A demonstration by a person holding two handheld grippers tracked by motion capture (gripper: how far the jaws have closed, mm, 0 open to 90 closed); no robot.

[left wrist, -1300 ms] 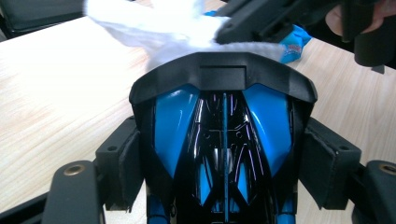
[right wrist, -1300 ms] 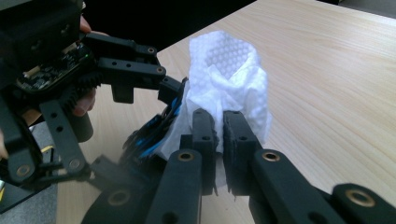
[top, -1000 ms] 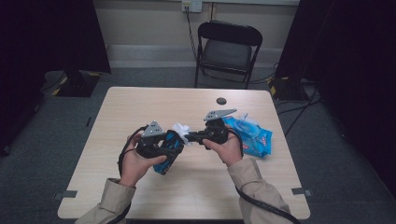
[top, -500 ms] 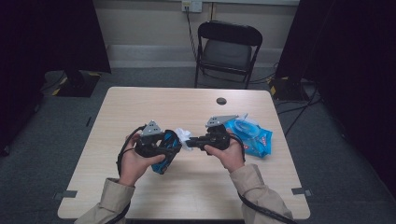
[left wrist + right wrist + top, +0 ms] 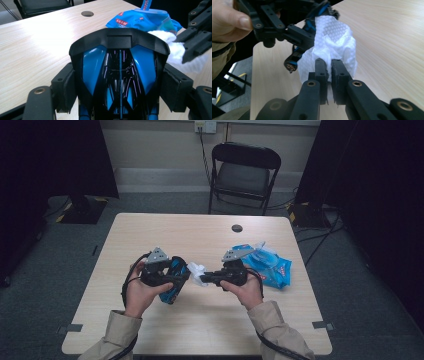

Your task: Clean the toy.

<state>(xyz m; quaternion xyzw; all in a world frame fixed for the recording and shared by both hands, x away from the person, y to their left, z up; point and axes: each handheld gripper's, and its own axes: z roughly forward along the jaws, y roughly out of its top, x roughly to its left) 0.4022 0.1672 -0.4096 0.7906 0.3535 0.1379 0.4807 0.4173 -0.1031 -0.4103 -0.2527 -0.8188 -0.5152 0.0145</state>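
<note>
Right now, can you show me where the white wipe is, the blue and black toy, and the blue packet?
white wipe [image 5: 334, 42], right gripper view, on its crumpled middle.
blue and black toy [image 5: 93, 63], left gripper view, on its shiny blue panel.
blue packet [image 5: 270, 265], high view, on its blue wrapper, lying on the table.

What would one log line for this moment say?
left gripper: shut on blue-black object | right gripper: shut on white wipe | wipe pack: on table
</note>
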